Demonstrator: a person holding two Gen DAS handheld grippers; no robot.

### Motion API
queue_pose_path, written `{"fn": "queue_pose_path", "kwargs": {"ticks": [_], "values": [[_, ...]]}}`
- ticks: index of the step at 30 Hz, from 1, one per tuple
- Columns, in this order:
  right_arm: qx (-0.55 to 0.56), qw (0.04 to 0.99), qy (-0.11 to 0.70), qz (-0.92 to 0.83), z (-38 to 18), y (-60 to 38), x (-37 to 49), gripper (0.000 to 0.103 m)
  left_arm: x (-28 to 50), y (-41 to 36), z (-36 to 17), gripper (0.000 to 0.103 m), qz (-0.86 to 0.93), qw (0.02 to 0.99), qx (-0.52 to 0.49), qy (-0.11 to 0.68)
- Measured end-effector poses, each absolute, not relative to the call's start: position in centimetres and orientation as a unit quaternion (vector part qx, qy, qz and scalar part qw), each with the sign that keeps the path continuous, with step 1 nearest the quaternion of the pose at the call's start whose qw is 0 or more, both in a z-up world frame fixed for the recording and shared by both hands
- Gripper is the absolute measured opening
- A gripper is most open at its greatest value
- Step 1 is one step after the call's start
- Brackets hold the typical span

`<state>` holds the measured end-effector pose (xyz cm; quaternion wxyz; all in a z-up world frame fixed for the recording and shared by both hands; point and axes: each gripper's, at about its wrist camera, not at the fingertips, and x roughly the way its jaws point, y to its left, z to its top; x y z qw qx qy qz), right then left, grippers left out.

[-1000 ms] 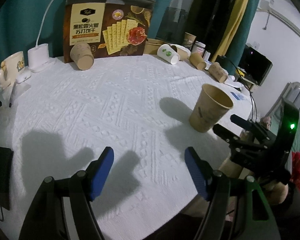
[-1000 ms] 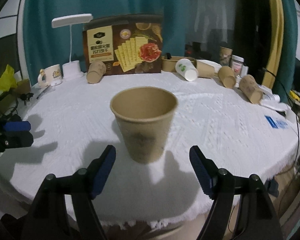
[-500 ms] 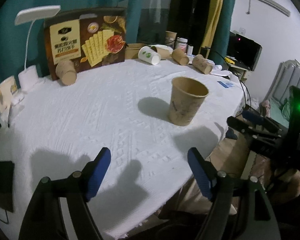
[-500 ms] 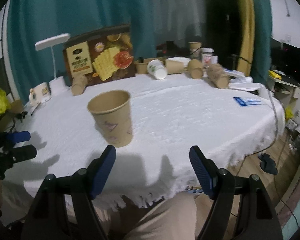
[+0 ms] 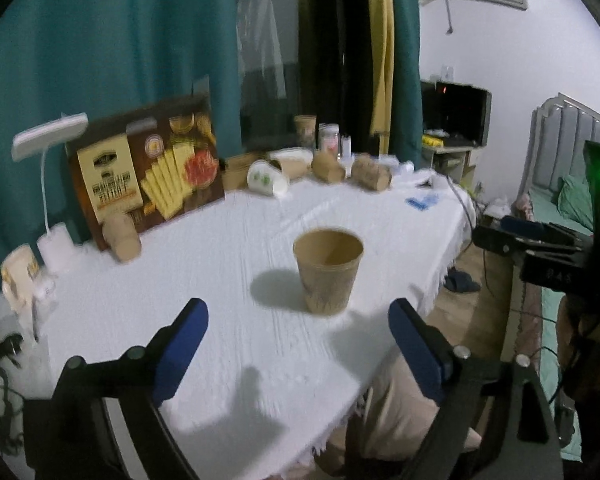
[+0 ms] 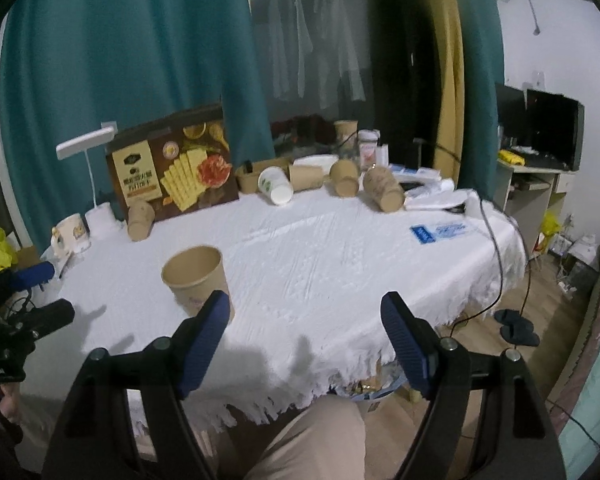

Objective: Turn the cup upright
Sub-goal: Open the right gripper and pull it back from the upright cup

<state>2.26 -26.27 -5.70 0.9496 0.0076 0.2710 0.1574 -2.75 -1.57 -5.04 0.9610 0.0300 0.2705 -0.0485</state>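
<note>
A brown paper cup (image 5: 327,270) stands upright, mouth up, on the white tablecloth (image 5: 236,248) near the table's front edge. It also shows in the right wrist view (image 6: 196,280). My left gripper (image 5: 298,340) is open and empty, pulled back from the cup and above the table edge. My right gripper (image 6: 304,334) is open and empty, back off the table edge, with the cup just beyond its left finger. The right gripper also appears at the right of the left wrist view (image 5: 532,236).
Several paper cups (image 6: 344,178) lie on their sides at the back of the table, one (image 6: 140,214) beside a cracker box (image 6: 172,170). A desk lamp (image 6: 86,144) and a mug (image 6: 72,234) stand at the left. A cable (image 6: 496,248) hangs over the right edge.
Both grippers have drawn back and up from the cup, away from the table. The cup stands alone where it was. Both stay open.
</note>
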Motion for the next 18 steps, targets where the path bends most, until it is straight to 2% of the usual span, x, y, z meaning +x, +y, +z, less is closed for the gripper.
{"fn": "queue_pose_path", "kwargs": {"ticks": [10, 18], "values": [[-0.001, 0.964, 0.212, 0.158, -0.7, -26.5, -0.3, 0.079, -4.6, -1.3, -0.1, 0.098, -0.048, 0.982, 0.030, 0.178], [-0.023, 0.972, 0.172, 0.158, 2.1, -25.0, -2.2, 0.083, -6.6, 0.3, 1.9, 0.100, -0.045, 0.992, 0.011, 0.120]]}}
